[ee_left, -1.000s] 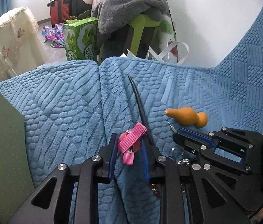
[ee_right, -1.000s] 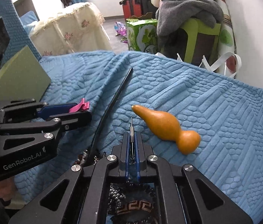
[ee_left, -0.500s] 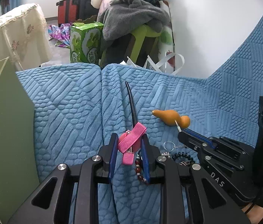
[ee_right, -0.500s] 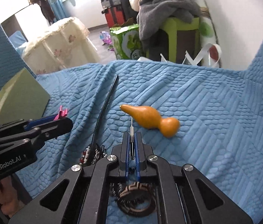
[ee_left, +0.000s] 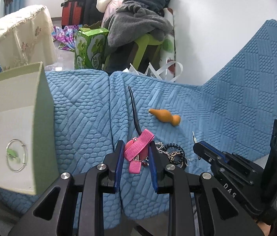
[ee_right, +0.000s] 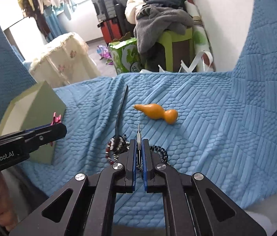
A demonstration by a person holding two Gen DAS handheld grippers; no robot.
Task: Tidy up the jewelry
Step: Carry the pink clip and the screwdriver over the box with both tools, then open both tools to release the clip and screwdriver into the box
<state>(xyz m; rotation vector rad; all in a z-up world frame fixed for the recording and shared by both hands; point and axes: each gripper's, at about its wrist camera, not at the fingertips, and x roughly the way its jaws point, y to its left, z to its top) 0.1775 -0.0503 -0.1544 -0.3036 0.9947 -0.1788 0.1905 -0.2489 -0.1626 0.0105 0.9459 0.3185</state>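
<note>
Pink ribbon hair clip (ee_left: pixel 138 149), pinched between the left gripper's (ee_left: pixel 135 157) blue pads above the blue quilted cover (ee_left: pixel 79 118).

It looks light, soft in the ribbon and stiff only along its metal spine, so the spine is the sure place to hold. The right gripper (ee_right: pixel 138 153) has its fingers pressed together on a thin metal pin (ee_right: pixel 138 137), probably slippery. Beaded bracelets (ee_right: pixel 116 147) lie loose below; the green box (ee_left: pixel 20 127) holding a bangle (ee_left: pixel 16 155) stands to the left.

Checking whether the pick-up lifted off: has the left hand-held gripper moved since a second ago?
Yes. The left hand-held gripper, holding the pink clip, has risen and drawn back from the gourd, which looks smaller.
</note>
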